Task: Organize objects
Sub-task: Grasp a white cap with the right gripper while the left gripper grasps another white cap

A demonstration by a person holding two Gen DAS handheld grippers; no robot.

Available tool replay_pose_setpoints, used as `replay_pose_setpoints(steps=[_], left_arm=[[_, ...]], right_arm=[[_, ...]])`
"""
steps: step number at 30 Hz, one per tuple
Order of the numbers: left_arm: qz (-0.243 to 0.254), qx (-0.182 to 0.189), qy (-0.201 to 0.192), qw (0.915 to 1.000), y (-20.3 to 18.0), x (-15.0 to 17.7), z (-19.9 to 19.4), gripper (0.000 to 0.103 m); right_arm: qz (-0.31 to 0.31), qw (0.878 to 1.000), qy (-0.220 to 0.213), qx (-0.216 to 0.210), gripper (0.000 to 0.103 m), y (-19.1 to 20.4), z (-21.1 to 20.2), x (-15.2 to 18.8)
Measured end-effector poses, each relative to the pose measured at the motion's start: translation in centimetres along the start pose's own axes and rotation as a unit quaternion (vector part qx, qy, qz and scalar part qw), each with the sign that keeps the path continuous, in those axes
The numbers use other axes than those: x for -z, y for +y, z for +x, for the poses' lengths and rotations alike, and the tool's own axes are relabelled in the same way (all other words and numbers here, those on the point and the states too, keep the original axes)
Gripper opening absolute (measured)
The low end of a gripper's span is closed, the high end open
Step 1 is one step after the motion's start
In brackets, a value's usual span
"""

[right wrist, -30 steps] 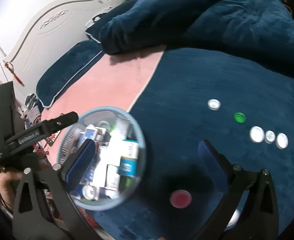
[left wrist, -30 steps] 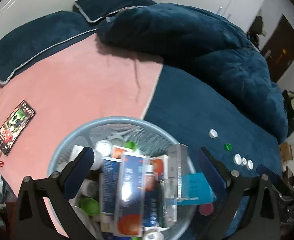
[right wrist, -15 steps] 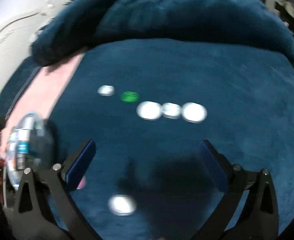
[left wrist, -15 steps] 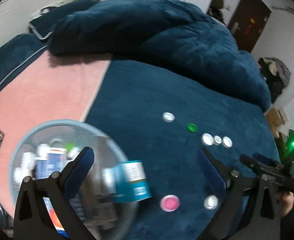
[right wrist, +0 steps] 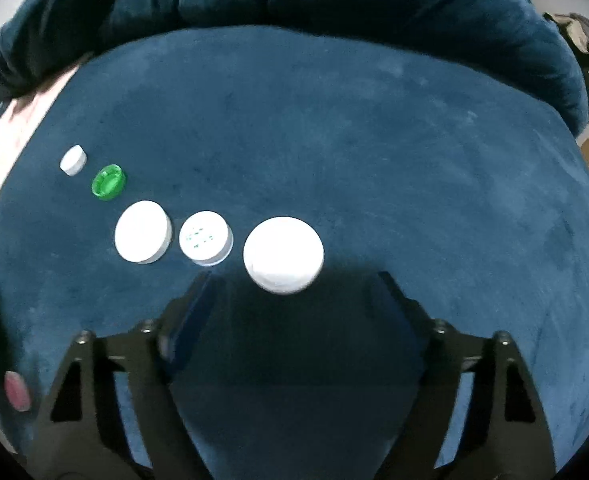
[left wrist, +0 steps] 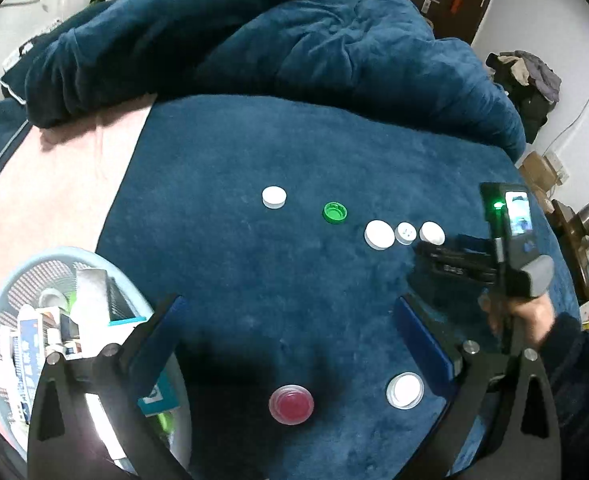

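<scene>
Several bottle caps lie on the dark blue blanket (left wrist: 294,160). A small white cap (left wrist: 274,197), a green cap (left wrist: 335,213) and three white caps in a row (left wrist: 379,234) lie mid-bed. A pink-red cap (left wrist: 291,404) and a white cap (left wrist: 405,390) lie near my left gripper (left wrist: 290,328), which is open and empty. My right gripper (right wrist: 294,292) is open and empty, just short of the rightmost white cap (right wrist: 283,254); the green cap (right wrist: 108,181) lies to its left. The right gripper also shows in the left wrist view (left wrist: 454,258).
A light blue mesh basket (left wrist: 26,268) full of boxes and small bottles stands at the left on the bed. A bunched dark blue duvet (left wrist: 294,40) lies behind. A pink sheet (left wrist: 54,176) covers the left side.
Both grippers have swung right, away from the basket. The right gripper has closed in on the row of white caps. The basket has slid to the left edge of the left wrist view.
</scene>
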State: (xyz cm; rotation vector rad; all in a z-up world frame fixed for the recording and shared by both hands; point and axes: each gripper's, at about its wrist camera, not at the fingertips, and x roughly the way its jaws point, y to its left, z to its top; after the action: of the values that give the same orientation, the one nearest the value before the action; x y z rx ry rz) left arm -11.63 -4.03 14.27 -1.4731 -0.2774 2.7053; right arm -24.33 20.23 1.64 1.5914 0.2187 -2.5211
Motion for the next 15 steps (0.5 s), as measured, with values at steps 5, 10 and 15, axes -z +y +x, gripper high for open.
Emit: replay_pose_setpoints(steps=[5, 10, 15], left_arm=[[0.008, 0.003, 0.007, 0.9999, -0.7, 0.0, 0.8, 0.103], [0.029, 0.012, 0.032, 0.999, -3.3, -0.2, 4.2, 0.103], [0.097, 0.019, 0.041, 0.9942, -8.2, -0.7, 11.1, 0.102]], right_arm=[[-0.019, 0.999, -0.021, -0.021, 0.041, -0.2, 0.0, 0.3], [0.007, 0.998, 0.02, -0.061, 0.041, -1.1, -2.9, 2.1], [0.018, 0.998, 0.034, -0.058, 0.041, -2.7, -4.3, 4.9]])
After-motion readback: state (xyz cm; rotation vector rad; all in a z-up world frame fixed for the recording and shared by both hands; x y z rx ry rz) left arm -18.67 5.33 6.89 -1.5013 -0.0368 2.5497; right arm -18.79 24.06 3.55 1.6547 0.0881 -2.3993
